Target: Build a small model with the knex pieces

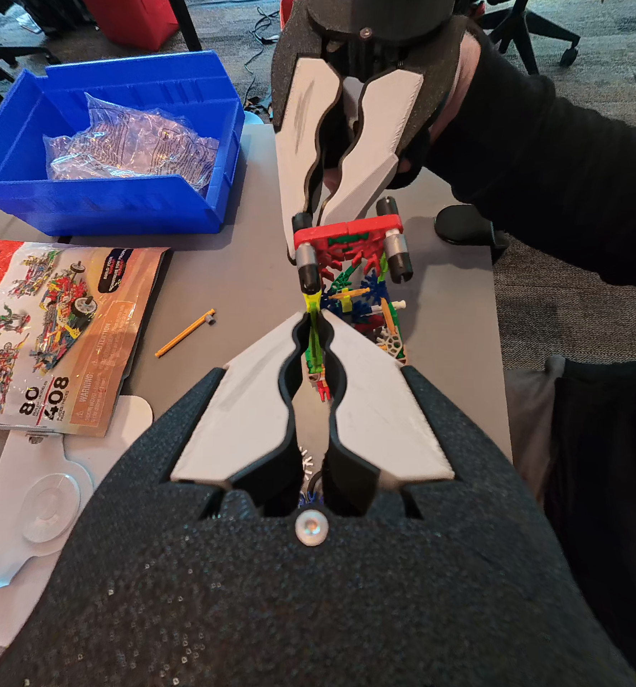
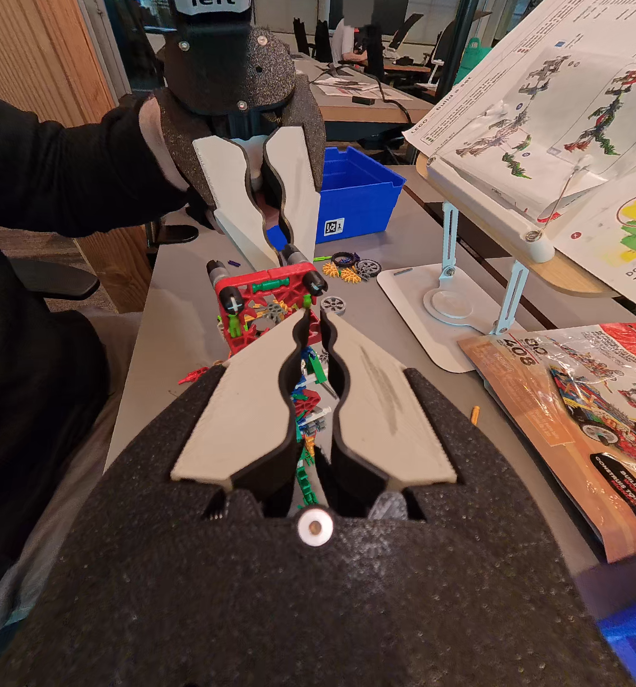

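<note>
A colourful rod-and-connector toy model stands on the grey table (image 1: 234, 282). Its red frame (image 1: 348, 232) carries black-and-grey pegs at the corners. My left gripper (image 1: 312, 316) is shut on a lime-green rod (image 1: 313, 303) at the model's near end. My right gripper (image 2: 313, 316) reaches in from the opposite side and is shut on the edge of the red frame (image 2: 268, 275). It shows in the left wrist view (image 1: 309, 226) at the frame's upper left corner. The left gripper shows far off in the right wrist view (image 2: 284, 252), behind the model.
A blue bin (image 1: 104, 208) holding a plastic bag (image 1: 130, 148) stands at the left. A printed parts bag (image 1: 59, 334) and an orange rod (image 1: 184, 332) lie beside it. Loose wheels and yellow connectors (image 2: 349, 267), a grey wheel (image 2: 333, 305) and a booklet stand (image 2: 454, 305) sit right of the model. Both grippers' tips are close together, under 4 cm apart.
</note>
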